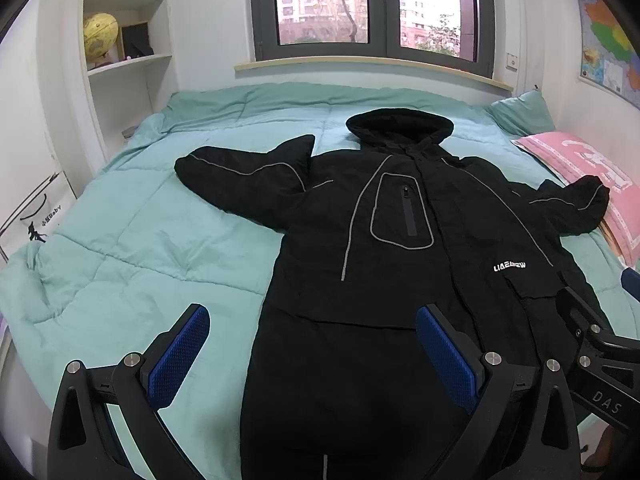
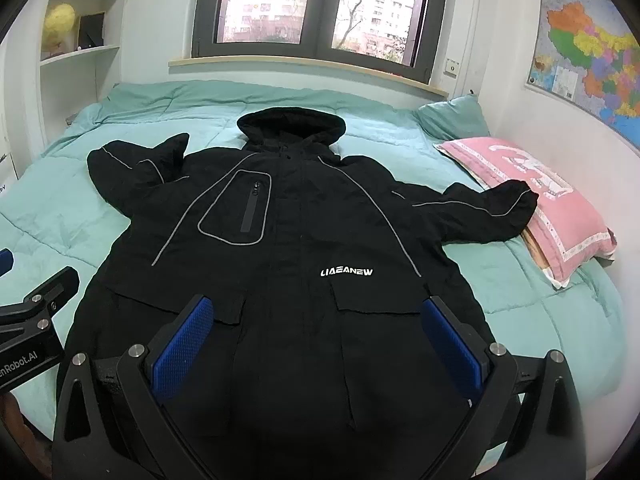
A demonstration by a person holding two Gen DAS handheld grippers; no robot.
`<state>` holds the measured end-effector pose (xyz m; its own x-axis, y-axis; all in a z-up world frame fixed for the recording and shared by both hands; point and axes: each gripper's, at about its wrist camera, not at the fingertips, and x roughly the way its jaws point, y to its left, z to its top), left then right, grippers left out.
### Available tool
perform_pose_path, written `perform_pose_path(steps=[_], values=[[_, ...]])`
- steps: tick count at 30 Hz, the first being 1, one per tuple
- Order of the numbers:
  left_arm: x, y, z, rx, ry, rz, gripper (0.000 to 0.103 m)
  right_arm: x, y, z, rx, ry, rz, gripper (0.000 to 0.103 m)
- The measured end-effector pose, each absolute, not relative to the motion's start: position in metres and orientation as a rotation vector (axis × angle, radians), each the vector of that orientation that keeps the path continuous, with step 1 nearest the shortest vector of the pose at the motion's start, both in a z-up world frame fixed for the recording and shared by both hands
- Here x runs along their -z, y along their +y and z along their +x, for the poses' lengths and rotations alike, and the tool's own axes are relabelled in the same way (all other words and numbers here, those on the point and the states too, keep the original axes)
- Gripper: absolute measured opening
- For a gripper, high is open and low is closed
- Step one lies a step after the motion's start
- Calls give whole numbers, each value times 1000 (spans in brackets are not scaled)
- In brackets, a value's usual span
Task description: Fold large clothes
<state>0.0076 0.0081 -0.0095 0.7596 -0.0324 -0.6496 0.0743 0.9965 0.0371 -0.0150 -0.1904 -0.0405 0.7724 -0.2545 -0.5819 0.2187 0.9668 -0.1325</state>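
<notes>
A large black hooded jacket (image 1: 400,248) with grey piping and white lettering lies flat, front up, on the bed; it also shows in the right wrist view (image 2: 296,248). Both sleeves are spread out, the hood points to the window. My left gripper (image 1: 312,344) is open and empty, above the jacket's lower left hem. My right gripper (image 2: 318,340) is open and empty, above the lower front of the jacket. The right gripper's body shows in the left wrist view (image 1: 596,344), and the left gripper's body shows in the right wrist view (image 2: 36,320).
The bed has a teal quilt (image 1: 132,248). A pink pillow (image 2: 532,200) lies at the right under the sleeve cuff, a teal pillow (image 2: 452,118) behind it. A white shelf with a globe (image 1: 100,36) stands at the left; a map (image 2: 588,52) hangs on the right wall.
</notes>
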Motion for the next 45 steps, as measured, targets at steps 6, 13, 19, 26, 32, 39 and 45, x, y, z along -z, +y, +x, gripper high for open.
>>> perform_pose_path(steps=[6, 13, 19, 26, 32, 39, 45], values=[[11, 10, 10, 67, 713, 48, 103, 42, -190, -12, 252, 646, -58, 103], [10, 16, 12, 59, 704, 44, 103, 40, -183, -13, 216, 618, -55, 103], [6, 23, 14, 54, 681, 39, 103, 38, -179, -7, 216, 617, -47, 103], [-5, 31, 20, 22, 651, 41, 103, 27, -184, -4, 218, 586, -19, 103], [-6, 39, 26, 12, 646, 19, 103, 25, -182, 6, 210, 591, -7, 103], [-9, 55, 42, -18, 616, 31, 103, 20, -172, 24, 148, 591, 25, 103], [-36, 125, 100, -93, 590, -20, 103, -42, -167, 63, -34, 521, 44, 102]])
